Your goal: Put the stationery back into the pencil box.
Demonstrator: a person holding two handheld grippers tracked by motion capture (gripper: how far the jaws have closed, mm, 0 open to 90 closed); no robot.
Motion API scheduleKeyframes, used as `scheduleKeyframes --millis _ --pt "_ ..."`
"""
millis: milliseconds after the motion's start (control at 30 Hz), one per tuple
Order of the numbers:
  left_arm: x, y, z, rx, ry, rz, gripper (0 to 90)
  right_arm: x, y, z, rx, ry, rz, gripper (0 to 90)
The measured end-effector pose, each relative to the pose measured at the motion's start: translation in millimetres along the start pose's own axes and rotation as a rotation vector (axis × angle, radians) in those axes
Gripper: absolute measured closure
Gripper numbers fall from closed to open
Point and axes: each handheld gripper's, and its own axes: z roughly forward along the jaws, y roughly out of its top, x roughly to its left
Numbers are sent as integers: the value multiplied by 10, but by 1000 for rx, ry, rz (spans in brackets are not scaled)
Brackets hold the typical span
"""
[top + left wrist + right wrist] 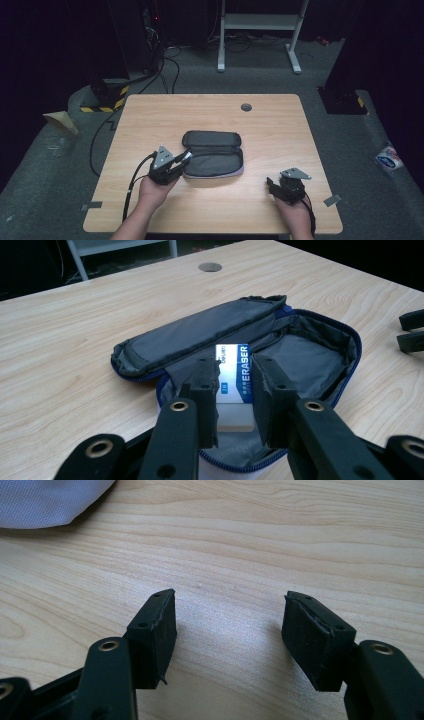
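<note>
Left gripper (235,390) pinches a white eraser (231,375) over the open grey pencil case (214,155) at mid-table (150,120). Right gripper (230,635) gapes wide and empty, low over bare wood, well right of the case.

The table (150,115) is brightly lit from above against black surroundings. Soft shadows fall beneath the pencil case (214,160). Close-up jaws look slightly soft.

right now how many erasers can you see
1: an eraser between the left claw's jaws, over the open pencil case. Others may be hidden inside.
</note>
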Motion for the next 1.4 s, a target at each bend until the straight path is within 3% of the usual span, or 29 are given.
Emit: scheduleKeyframes --millis 433,833,1400 --pt "-53 142 123 10 -16 4 729 -1 0 0 0 0 0 384" --pt "30 31 353 89 -7 -36 729 -1 0 0 0 0 0 384" --pt "4 -71 538 181 28 1 728 0 0 1 -1 1 0 383"
